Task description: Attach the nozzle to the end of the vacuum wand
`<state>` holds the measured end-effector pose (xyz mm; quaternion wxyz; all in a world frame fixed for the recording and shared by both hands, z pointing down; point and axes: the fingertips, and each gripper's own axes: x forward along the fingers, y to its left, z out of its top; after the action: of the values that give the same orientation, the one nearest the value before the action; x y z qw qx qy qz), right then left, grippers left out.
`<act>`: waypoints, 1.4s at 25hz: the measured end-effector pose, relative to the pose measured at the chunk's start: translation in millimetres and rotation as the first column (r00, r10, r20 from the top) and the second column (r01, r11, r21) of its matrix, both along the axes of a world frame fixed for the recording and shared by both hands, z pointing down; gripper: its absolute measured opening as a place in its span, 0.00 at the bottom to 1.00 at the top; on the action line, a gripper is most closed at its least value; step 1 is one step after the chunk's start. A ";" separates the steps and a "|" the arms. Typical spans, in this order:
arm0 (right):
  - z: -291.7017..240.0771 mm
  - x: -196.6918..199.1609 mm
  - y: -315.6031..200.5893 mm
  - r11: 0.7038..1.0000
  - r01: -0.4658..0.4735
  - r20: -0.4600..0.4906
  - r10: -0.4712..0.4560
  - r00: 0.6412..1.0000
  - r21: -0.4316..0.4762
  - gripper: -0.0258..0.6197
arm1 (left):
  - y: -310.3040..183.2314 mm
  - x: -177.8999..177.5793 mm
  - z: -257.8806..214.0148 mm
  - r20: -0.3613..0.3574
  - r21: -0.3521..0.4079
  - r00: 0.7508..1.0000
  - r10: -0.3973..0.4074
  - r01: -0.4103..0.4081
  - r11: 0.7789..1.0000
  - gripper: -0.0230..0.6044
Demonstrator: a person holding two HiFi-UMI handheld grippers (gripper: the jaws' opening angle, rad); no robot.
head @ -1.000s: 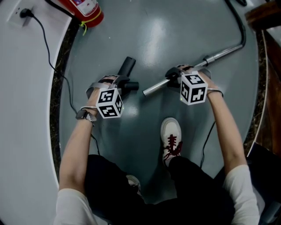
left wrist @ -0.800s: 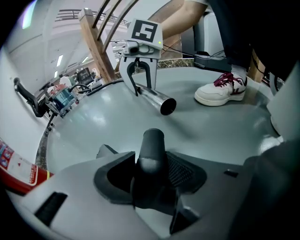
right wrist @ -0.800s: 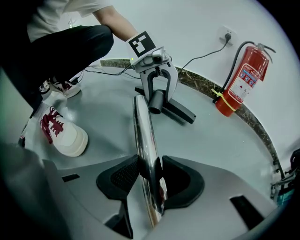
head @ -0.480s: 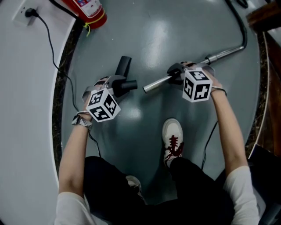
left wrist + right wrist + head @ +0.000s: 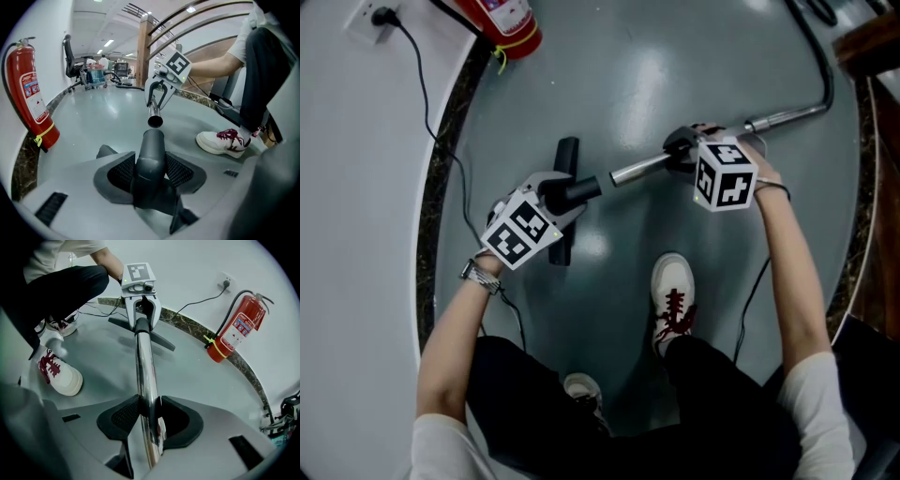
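My left tool (image 5: pixel 561 190) holds the nozzle (image 5: pixel 584 190), neck aligned just short of the wand (image 5: pixel 639 170) gripped in my right tool (image 5: pixel 682 156).

Shiny chromed metal wand (image 5: pixel 637 170), matt dark plastic nozzle (image 5: pixel 584 189), glossy grey floor (image 5: pixel 656 75)

Dark grey T-shaped nozzle (image 5: pixel 581 191) off the floor, neck aimed at open end of tilted chrome wand (image 5: pixel 642 169). Ends just apart, not joined.

The person is wearing a white short-sleeved shirt (image 5: pixel 821 405), black trousers (image 5: pixel 534 394) and a wristwatch (image 5: pixel 480 274). White sneakers (image 5: pixel 673 298) with red laces are covering the feet.
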<state>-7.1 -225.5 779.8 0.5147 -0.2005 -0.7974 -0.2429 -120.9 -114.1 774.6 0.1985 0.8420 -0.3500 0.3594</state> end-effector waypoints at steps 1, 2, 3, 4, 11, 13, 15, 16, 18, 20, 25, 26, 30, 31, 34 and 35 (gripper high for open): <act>-1.7 -1.4 -1.5 1.000 -0.006 0.006 0.006 1.000 0.004 0.28 | -2.2 1.3 -5.6 -0.025 0.005 1.000 -0.019 0.019 1.000 0.35; -3.9 -3.3 -2.3 1.000 -0.009 0.012 0.009 1.000 0.008 0.28 | -5.4 1.5 -11.8 -0.049 0.011 0.998 -0.042 0.042 0.999 0.35; -6.8 -5.8 -2.3 1.000 -0.008 0.019 0.008 1.000 0.010 0.28 | -8.9 1.0 -18.0 -0.072 0.016 0.995 -0.066 0.067 0.998 0.35; -10.0 -8.8 -1.6 1.000 -0.005 0.026 0.005 1.000 0.010 0.28 | -11.8 0.3 -23.2 -0.093 0.018 0.992 -0.087 0.089 0.996 0.35; -21.3 -19.2 0.0 0.999 -0.025 0.059 0.024 0.998 0.025 0.28 | -10.0 4.4 -32.4 -0.101 0.020 0.992 -0.081 0.084 0.996 0.35; -23.8 -22.1 1.3 0.999 -0.021 0.066 0.019 0.998 0.029 0.28 | -9.0 3.6 -33.0 -0.095 0.017 0.992 -0.084 0.086 0.996 0.36; -25.2 -22.8 2.8 0.999 -0.025 0.075 0.022 0.997 0.030 0.28 | -10.0 2.6 -34.5 -0.093 0.017 0.991 -0.099 0.101 0.995 0.36; -25.6 -22.8 3.4 0.999 -0.024 0.077 0.021 0.997 0.032 0.28 | -10.5 2.4 -35.4 -0.097 0.017 0.990 -0.107 0.109 0.994 0.36; -24.8 -22.8 4.3 0.999 -0.023 0.075 0.020 0.997 0.038 0.28 | -10.1 1.9 -36.9 -0.108 0.012 0.987 -0.119 0.121 0.993 0.36; -23.3 -23.1 5.8 0.999 -0.025 0.074 0.022 0.997 0.038 0.28 | -8.5 0.9 -37.1 -0.120 0.003 0.985 -0.122 0.123 0.992 0.36; -23.7 -27.6 12.0 0.999 0.011 0.072 -0.014 0.997 0.052 0.28 | -4.6 -0.7 -35.6 -0.128 -0.004 0.986 -0.110 0.111 0.994 0.35; -24.4 -27.9 12.1 0.998 0.012 0.075 -0.016 0.997 0.057 0.28 | -4.7 -0.9 -36.1 -0.132 -0.002 0.985 -0.112 0.112 0.994 0.35; -24.6 -29.7 13.8 0.997 0.020 0.079 -0.026 0.997 0.073 0.27 | -3.2 -2.4 -36.9 -0.156 -0.011 0.980 -0.121 0.121 0.993 0.35; -23.8 -30.0 14.8 0.997 0.024 0.078 -0.030 0.996 0.078 0.27 | -2.3 -2.7 -36.4 -0.166 -0.020 0.978 -0.124 0.122 0.992 0.35; -22.1 -30.2 17.3 0.996 0.034 0.079 -0.041 0.996 0.085 0.27 | -0.4 -3.0 -35.2 -0.198 -0.057 0.972 -0.128 0.119 0.991 0.35; -22.2 -30.4 17.5 0.996 0.037 0.081 -0.044 0.996 0.086 0.27 | -0.3 -3.1 -35.1 -0.204 -0.070 0.970 -0.128 0.116 0.991 0.35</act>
<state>-37.5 -208.0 757.5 0.4841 -0.1842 -0.8029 -0.2950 -124.0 -114.4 739.6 0.2798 0.8458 -0.3681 0.2662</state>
